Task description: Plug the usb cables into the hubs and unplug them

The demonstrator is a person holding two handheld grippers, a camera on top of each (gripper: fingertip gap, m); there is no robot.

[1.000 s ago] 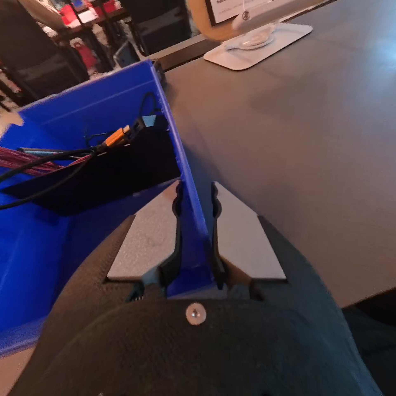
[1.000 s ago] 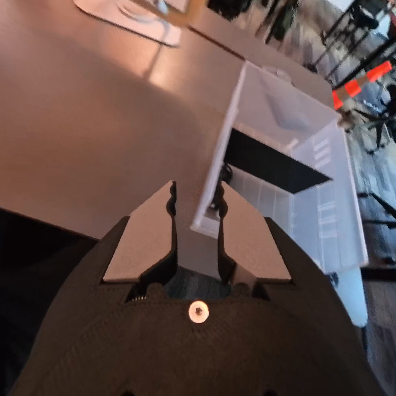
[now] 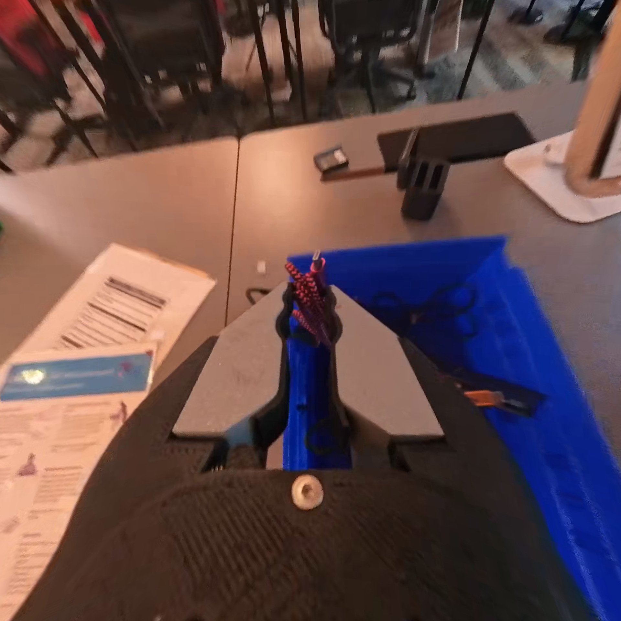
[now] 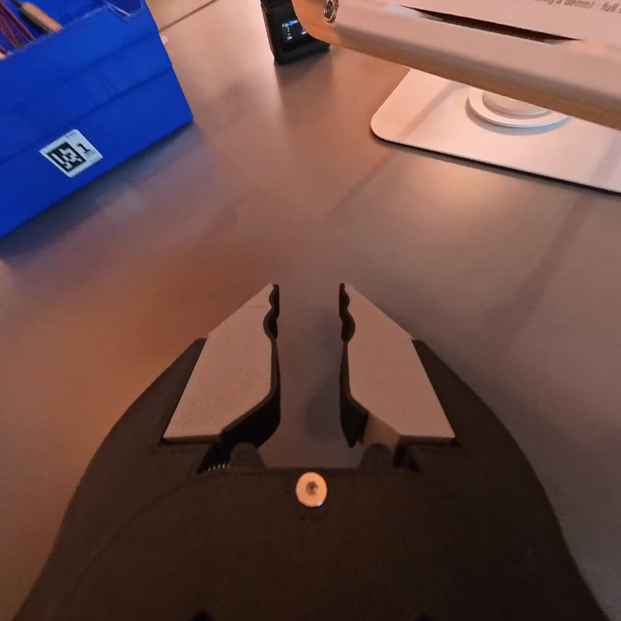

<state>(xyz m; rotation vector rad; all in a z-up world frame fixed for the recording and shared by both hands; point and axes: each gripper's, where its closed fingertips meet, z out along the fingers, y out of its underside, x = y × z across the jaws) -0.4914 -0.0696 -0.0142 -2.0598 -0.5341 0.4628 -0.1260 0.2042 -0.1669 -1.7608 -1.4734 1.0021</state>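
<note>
Left gripper (image 3: pixel 311 302) clamped on a bundled red-and-black braided cable (image 3: pixel 307 304) above the blue bin (image 3: pixel 524 336); plug tip blurred, bundle's lower end hidden. Right gripper (image 4: pixel 308 294) parted, empty, over bare table (image 4: pixel 302 208); hubs not discernible.

The red-and-black braided USB cable (image 3: pixel 307 302) sits bunched in several strands right between the tips of the left gripper (image 3: pixel 309 314), pinched there, its plug end (image 3: pixel 317 263) sticking up just past the fingertips. Below and to the right of that claw, inside the blue bin (image 3: pixel 524 336), lies a dark cable with an orange connector (image 3: pixel 484 397) among thin black loops.
</note>
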